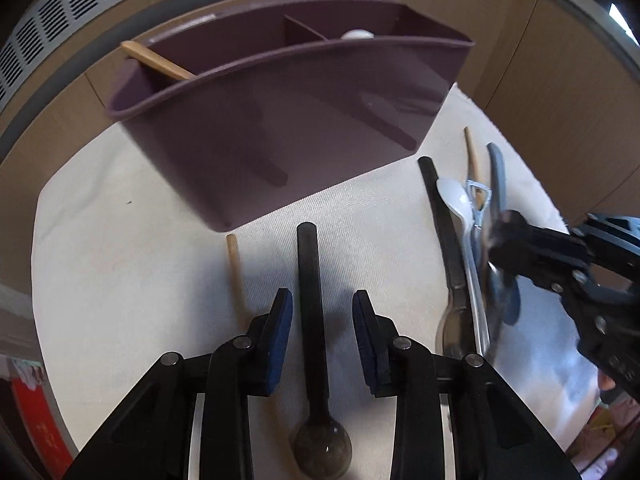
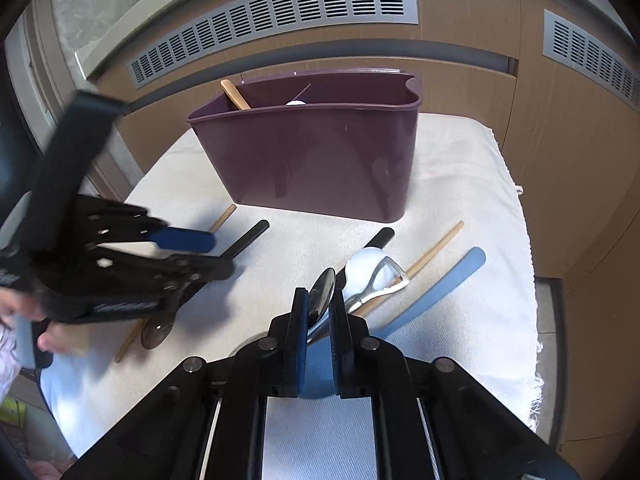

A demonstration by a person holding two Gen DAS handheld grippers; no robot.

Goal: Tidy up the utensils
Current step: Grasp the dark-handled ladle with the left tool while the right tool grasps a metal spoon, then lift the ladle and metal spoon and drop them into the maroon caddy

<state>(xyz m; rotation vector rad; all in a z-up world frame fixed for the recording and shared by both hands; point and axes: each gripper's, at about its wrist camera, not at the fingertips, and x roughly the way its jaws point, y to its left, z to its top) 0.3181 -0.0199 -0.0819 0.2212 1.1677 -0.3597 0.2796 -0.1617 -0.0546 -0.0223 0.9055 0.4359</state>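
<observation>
A purple divided caddy [image 1: 280,120] [image 2: 312,160] stands on a white cloth [image 1: 120,260]. It holds a wooden utensil [image 1: 156,60] and a white piece [image 1: 357,35]. My left gripper [image 1: 322,320] [image 2: 220,256] points down and straddles the black handle of a dark round-bowled spoon [image 1: 310,280] lying on the cloth. Its pads stand apart from the handle, so it is open. My right gripper [image 2: 320,316] [image 1: 500,236] is shut on a metal spoon [image 2: 323,290], lifted over a pile of utensils.
The pile holds a white spoon [image 2: 362,268], a metal opener [image 2: 390,276], a wooden stick [image 2: 436,252], a blue spatula [image 2: 440,284] and a black handle [image 2: 380,238]. Another wooden stick [image 1: 236,272] lies left of the dark spoon. Wooden cabinets stand behind.
</observation>
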